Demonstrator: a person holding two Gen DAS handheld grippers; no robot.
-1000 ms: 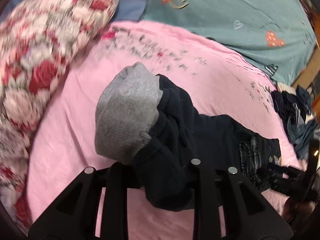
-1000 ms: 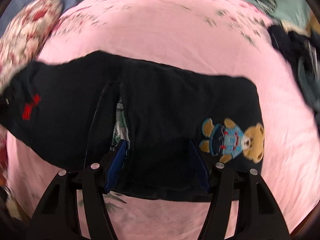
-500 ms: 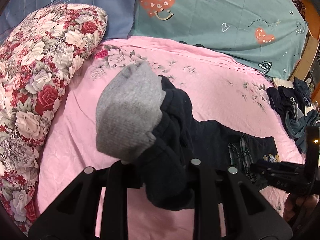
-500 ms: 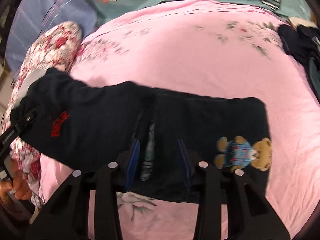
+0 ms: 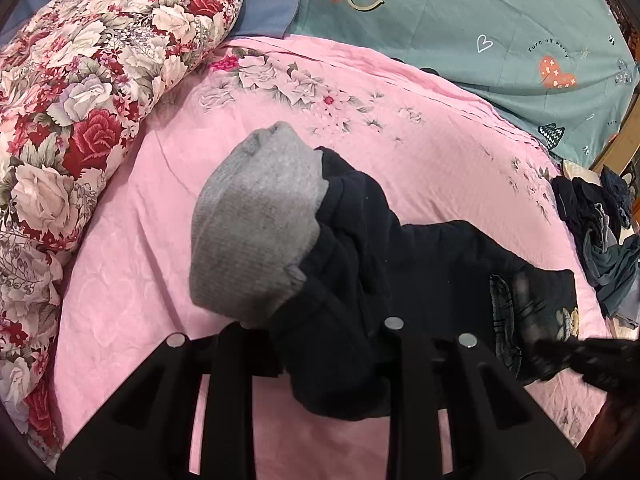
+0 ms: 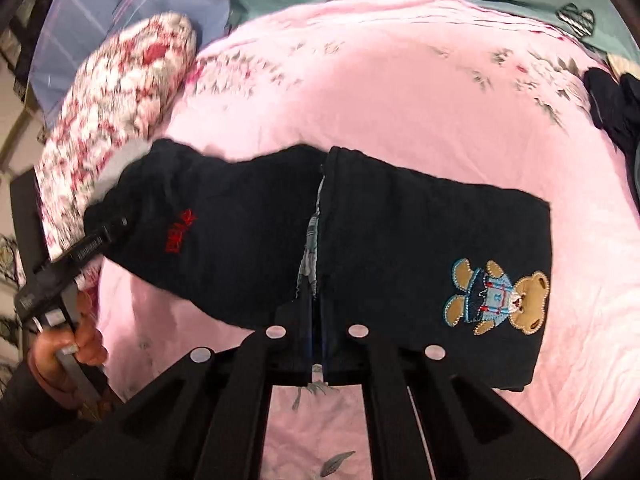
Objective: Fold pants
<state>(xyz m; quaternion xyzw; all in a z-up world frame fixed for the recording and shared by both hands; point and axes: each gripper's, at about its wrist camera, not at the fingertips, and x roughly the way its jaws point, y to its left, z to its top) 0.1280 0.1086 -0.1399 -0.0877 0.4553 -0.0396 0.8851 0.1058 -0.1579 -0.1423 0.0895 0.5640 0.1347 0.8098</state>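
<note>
The dark pants [image 6: 400, 248] lay spread across the pink bed sheet [image 6: 400, 92], with one end lifted up. The left tool [image 5: 320, 344] was clenched on the leg end of the pants, and the gray cuff [image 5: 256, 224] stuck up above its fingers. In the right view, that same left tool [image 6: 100, 236] showed at the left edge, held by a hand [image 6: 64, 360], with the pants hanging from it. The right tool [image 6: 318, 340] was squeezed nearly shut on the near edge of the pants, right at the slit where a striped lining [image 6: 310, 248] peeked out. A teddy bear patch [image 6: 498, 300] sat on the flat part of the pants to the right of that tool. Small red stitching [image 6: 180, 232] showed on the lifted part. A flowery pillow [image 5: 80, 92] lay at the left side of the bed, a teal sheet with hearts [image 5: 460, 20] lay behind, and a pile of dark clothes [image 5: 600, 232] sat at the right edge.
</note>
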